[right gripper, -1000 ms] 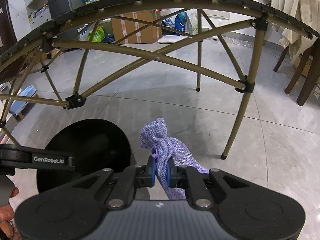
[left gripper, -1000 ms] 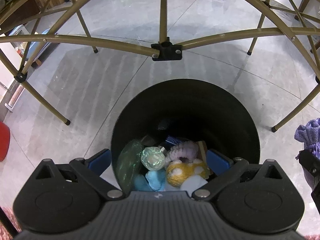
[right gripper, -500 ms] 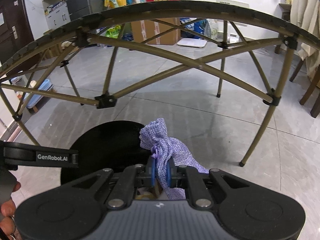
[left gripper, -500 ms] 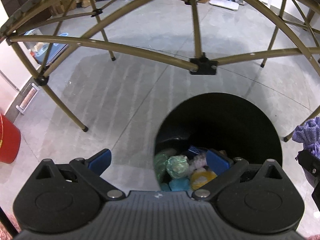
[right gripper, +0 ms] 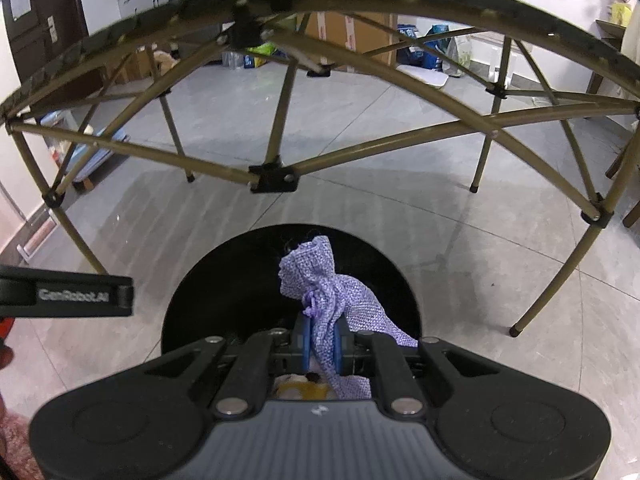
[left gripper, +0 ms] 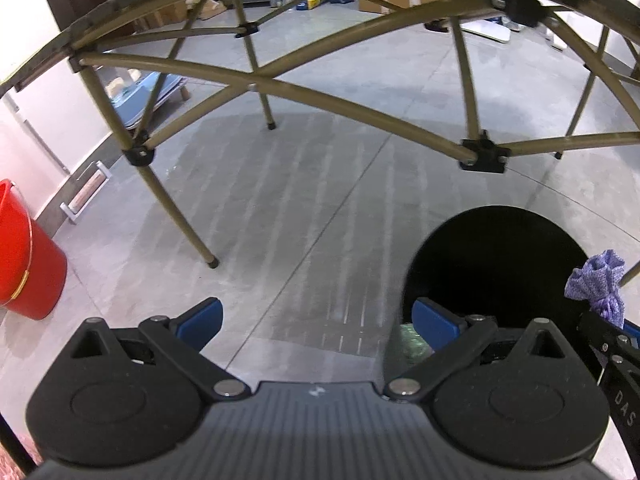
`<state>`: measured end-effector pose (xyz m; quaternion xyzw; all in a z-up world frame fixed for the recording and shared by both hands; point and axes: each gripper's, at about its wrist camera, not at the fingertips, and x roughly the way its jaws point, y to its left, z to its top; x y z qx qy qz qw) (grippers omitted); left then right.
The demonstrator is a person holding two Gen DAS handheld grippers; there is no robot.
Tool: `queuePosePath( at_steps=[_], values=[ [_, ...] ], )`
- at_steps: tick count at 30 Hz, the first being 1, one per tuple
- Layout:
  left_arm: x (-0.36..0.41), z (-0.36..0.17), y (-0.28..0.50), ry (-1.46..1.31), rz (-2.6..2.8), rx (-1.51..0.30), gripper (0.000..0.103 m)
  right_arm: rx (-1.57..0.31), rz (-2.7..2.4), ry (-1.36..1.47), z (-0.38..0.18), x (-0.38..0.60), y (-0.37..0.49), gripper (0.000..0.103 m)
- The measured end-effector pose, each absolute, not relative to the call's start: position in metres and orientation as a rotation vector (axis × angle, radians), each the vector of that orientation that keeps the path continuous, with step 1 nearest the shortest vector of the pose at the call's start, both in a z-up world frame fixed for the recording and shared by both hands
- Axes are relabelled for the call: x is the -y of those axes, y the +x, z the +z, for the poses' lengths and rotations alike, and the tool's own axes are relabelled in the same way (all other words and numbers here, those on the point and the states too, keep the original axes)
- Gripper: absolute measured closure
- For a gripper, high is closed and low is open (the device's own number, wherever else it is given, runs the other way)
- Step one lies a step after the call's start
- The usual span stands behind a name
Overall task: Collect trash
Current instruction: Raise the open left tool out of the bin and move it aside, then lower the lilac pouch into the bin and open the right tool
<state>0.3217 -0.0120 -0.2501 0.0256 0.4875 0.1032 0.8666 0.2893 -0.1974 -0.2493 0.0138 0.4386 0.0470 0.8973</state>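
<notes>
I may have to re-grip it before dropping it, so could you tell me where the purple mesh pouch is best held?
Grip the purple mesh pouch at its cinched neck, coming from above and behind, as the right gripper does now. The drawstring gathers the fabric into a narrow waist there; the frilled top and loose body offer nothing firm.

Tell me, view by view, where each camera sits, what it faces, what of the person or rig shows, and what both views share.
Left wrist: on the left tongs, angled down at the floor beside the bin; its own open blue fingers show, plus the right tongs' edge with the purple pouch.
Right wrist: on the right tongs, angled down over the bin; its fingers are shut on the purple pouch; the left tongs' side and a fingertip show at the left edge.
Shared: bin, pouch, folding table frame, grey floor.
</notes>
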Motion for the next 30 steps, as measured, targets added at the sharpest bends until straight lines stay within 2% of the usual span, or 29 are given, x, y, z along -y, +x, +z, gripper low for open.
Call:
queuePosePath(
  at_steps=[30],
  values=[
    [-0.025,-0.275,0.322,0.068,0.337,-1.126,0.000,-1.099,0.086,0.026,-0.310,0.148,0.325,0.092]
  ],
)
